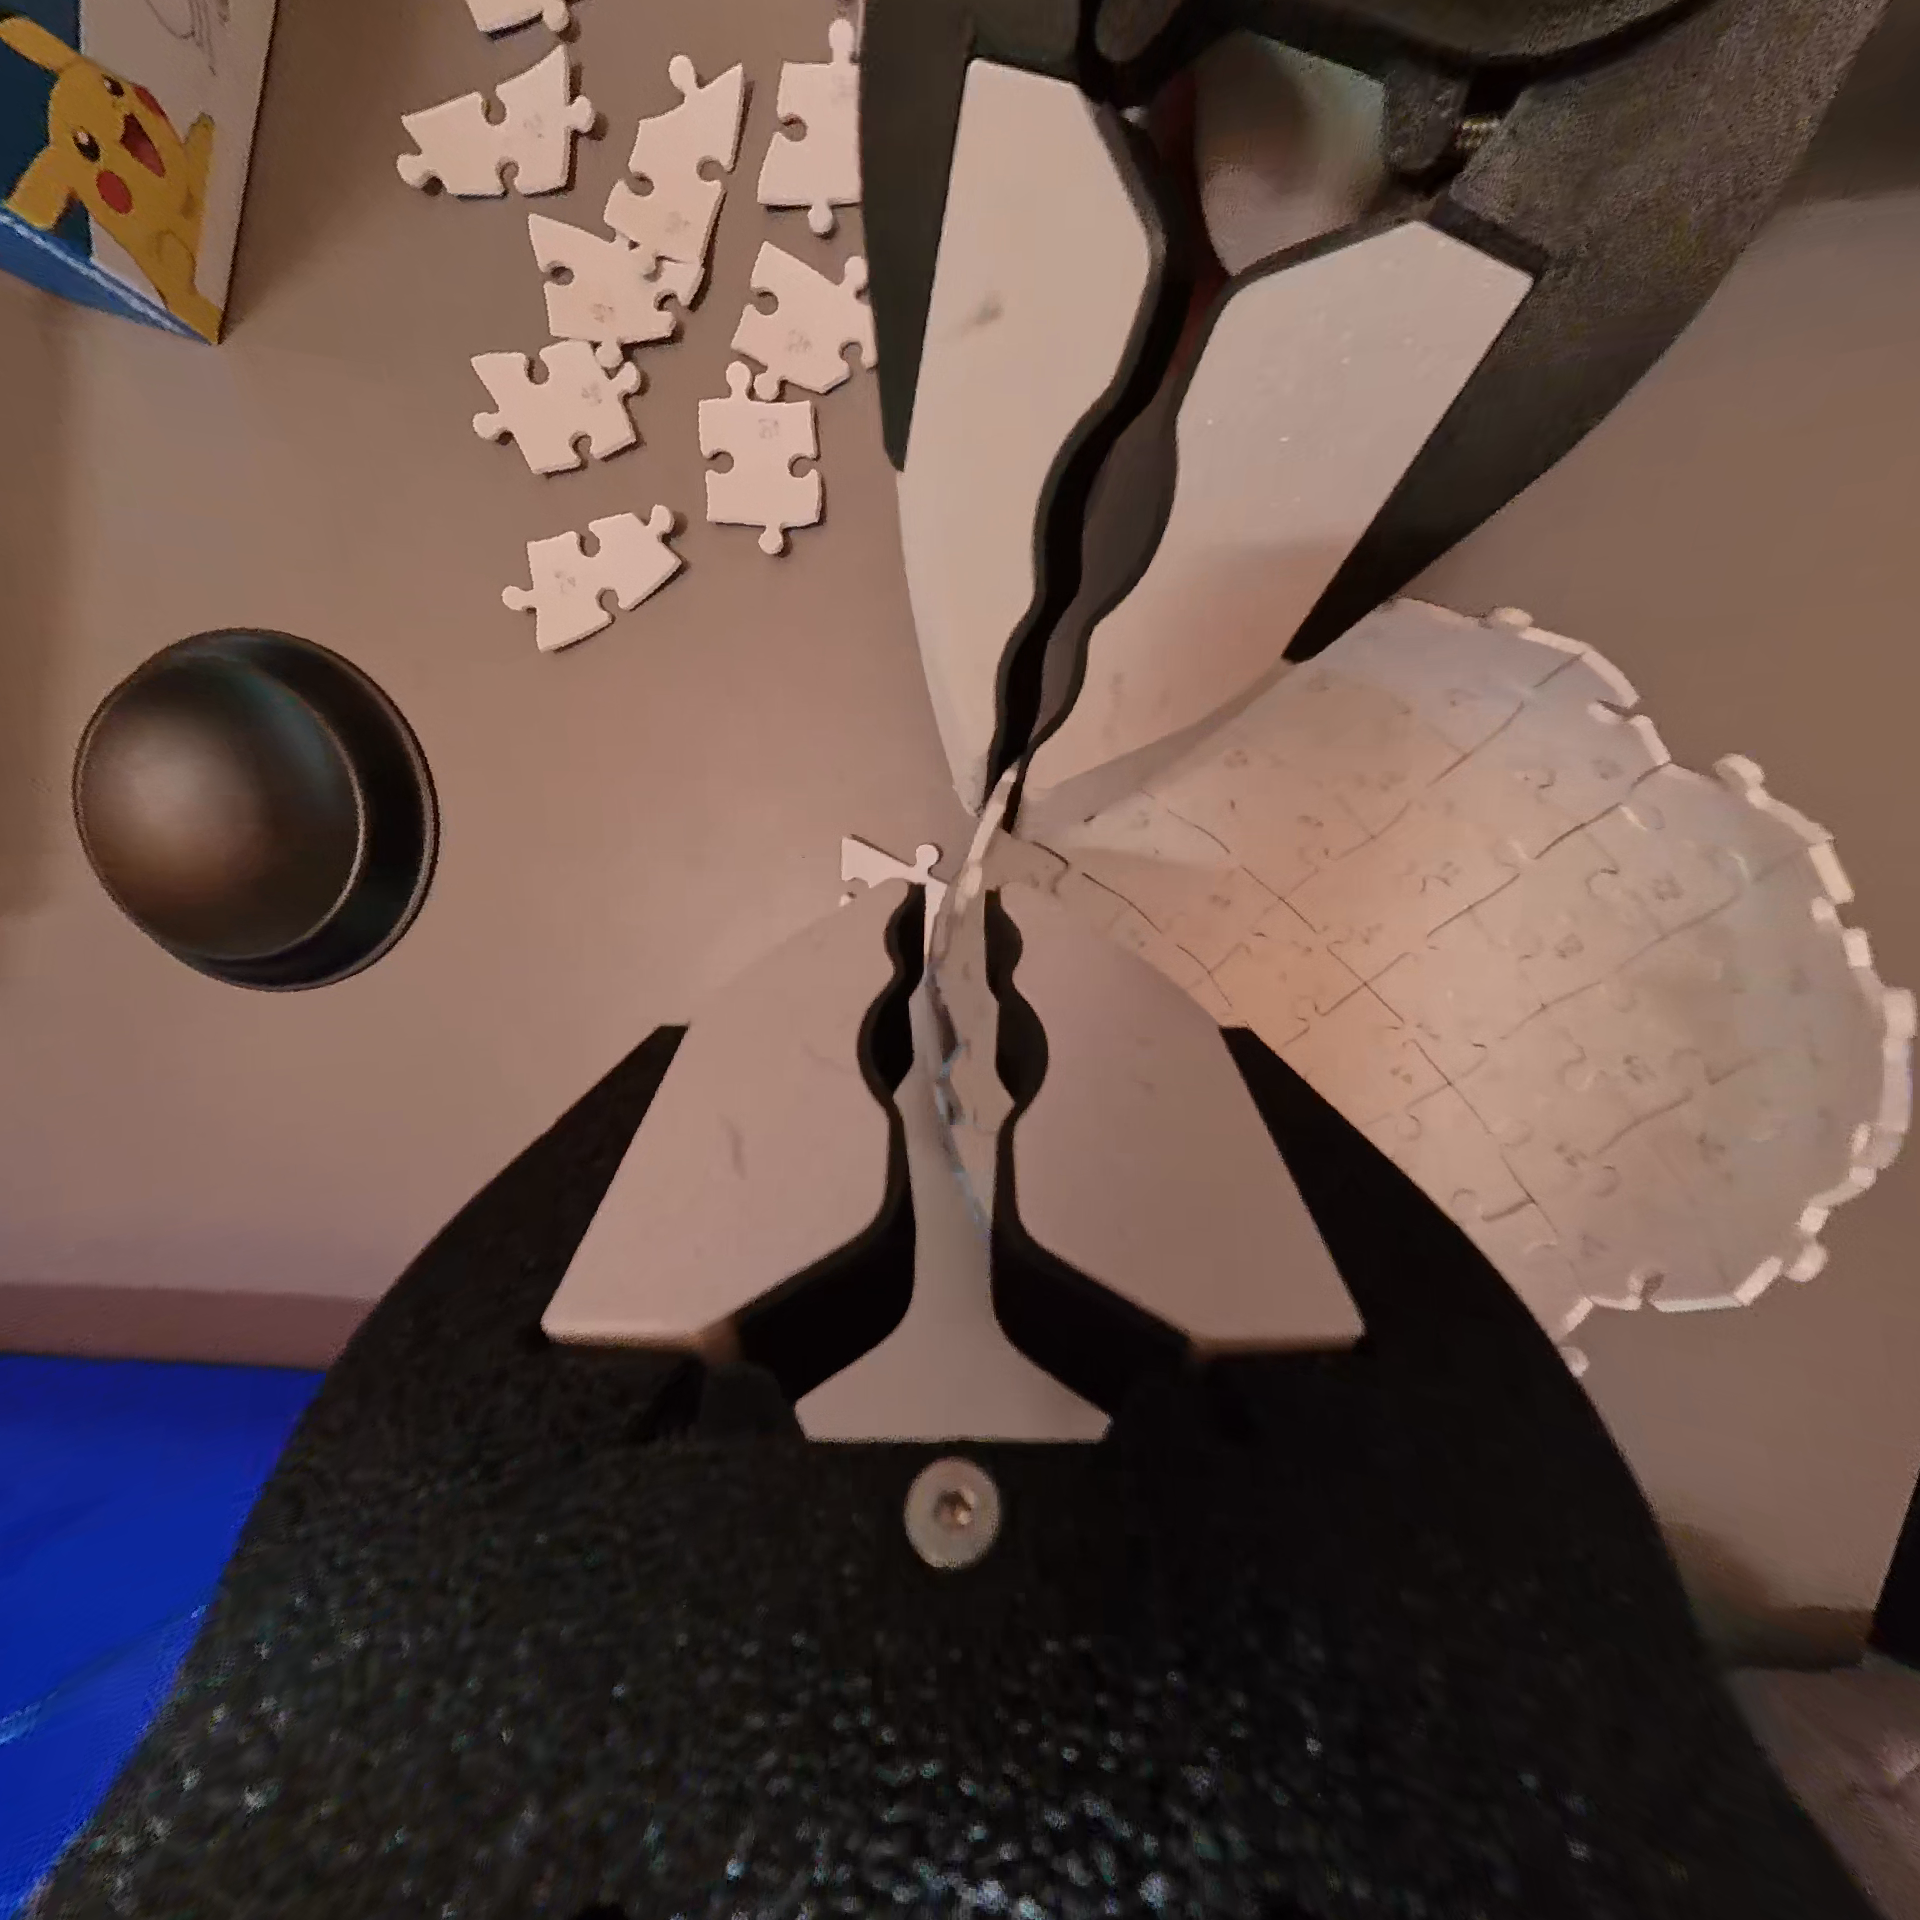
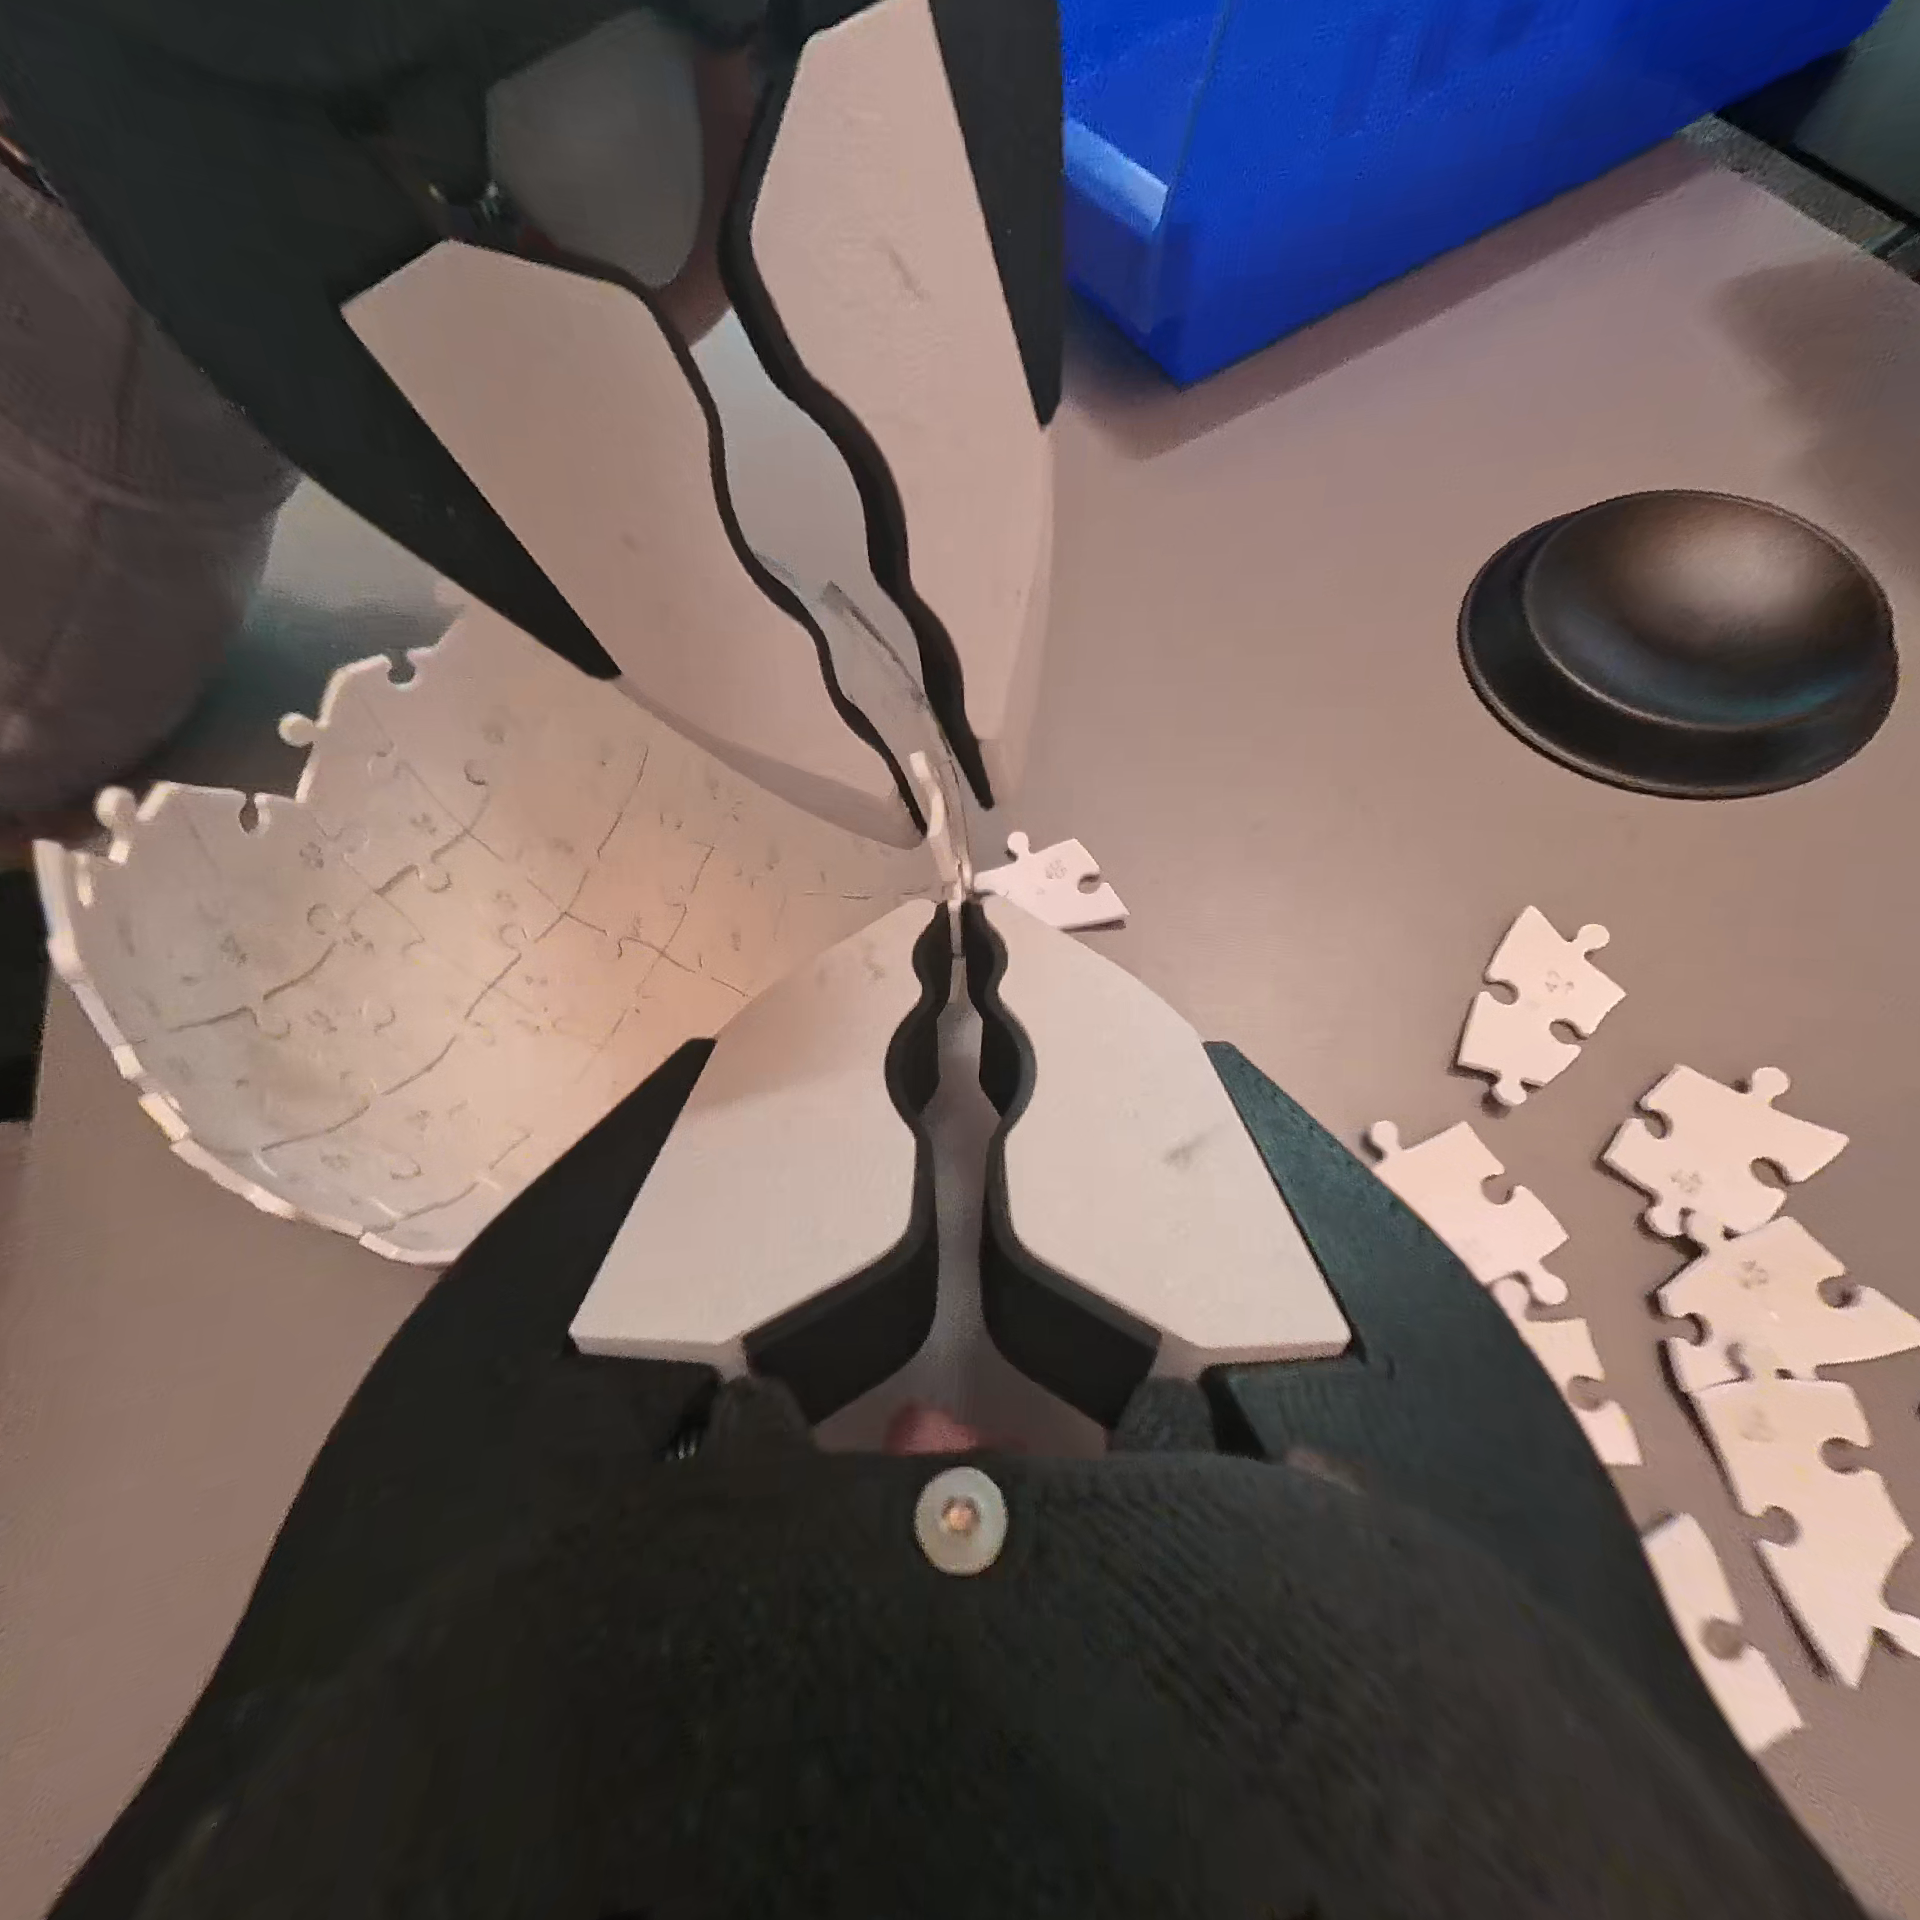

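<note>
A partly built curved shell of white puzzle pieces [image 1: 1507, 987] lies on the grey table, and it also shows in the right wrist view [image 2: 364, 987]. My left gripper [image 1: 961, 909] is shut on a curved white piece [image 1: 945, 1049] seen edge-on, right at the shell's rim. My right gripper [image 2: 956, 914] is shut on the rim of the shell and meets the left gripper [image 2: 951, 816] tip to tip. The right gripper [image 1: 997, 816] comes down from the top of the left wrist view. One loose piece [image 2: 1060, 883] lies just beyond the tips.
Several loose white pieces [image 1: 644, 343] lie scattered on the table; they also show at the right of the right wrist view [image 2: 1714, 1299]. A black domed stand [image 1: 249, 810] [image 2: 1683, 665] sits nearby. A box with a yellow cartoon figure [image 1: 114, 156] and a blue bin [image 2: 1403, 177] stand at the edges. Less than 4 cm separates the two grippers' tips.
</note>
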